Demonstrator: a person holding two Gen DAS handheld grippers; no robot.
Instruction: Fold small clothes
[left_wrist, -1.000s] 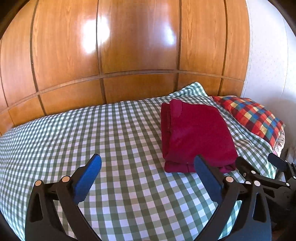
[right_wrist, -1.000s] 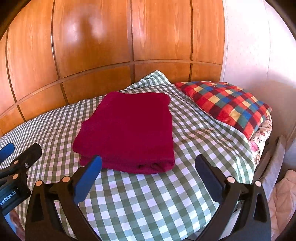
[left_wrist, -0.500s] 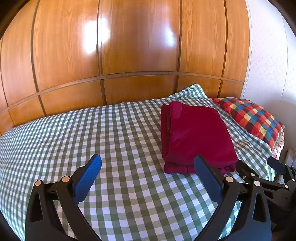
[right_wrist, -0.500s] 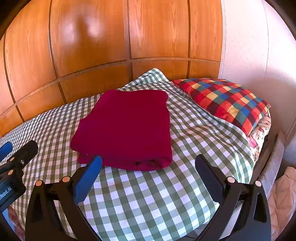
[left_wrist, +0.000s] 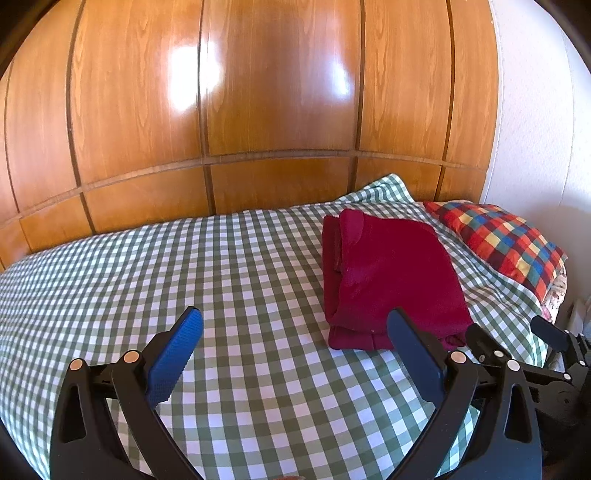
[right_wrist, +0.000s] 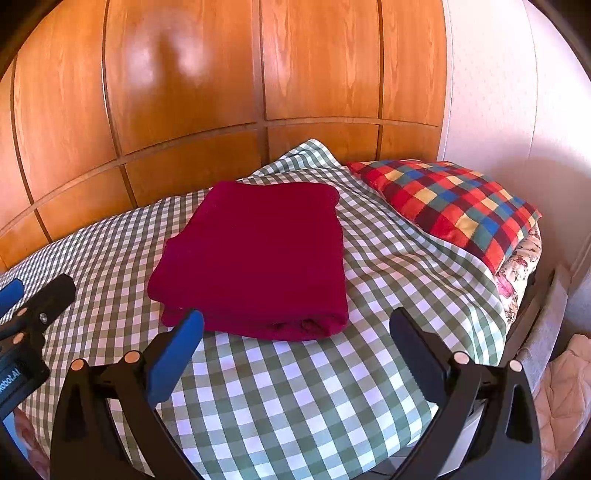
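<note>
Folded red garment (right_wrist: 258, 258) unmoved; both grippers still spread, slightly withdrawn.

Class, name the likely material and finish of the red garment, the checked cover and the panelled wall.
Red garment: soft matte knit or fleece, probably; no shine.
Checked cover: thin woven cloth; it creases.
Panelled wall: glossy wood or veneer; grain shows, light reflects.

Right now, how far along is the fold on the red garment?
Looks done: the red garment lies as a compact layered rectangle on the checked bedspread, folded edge toward the camera. In hand: nothing; the left gripper and right gripper are both open, clear of the cloth. Left: no other unfolded clothes are visible.
</note>
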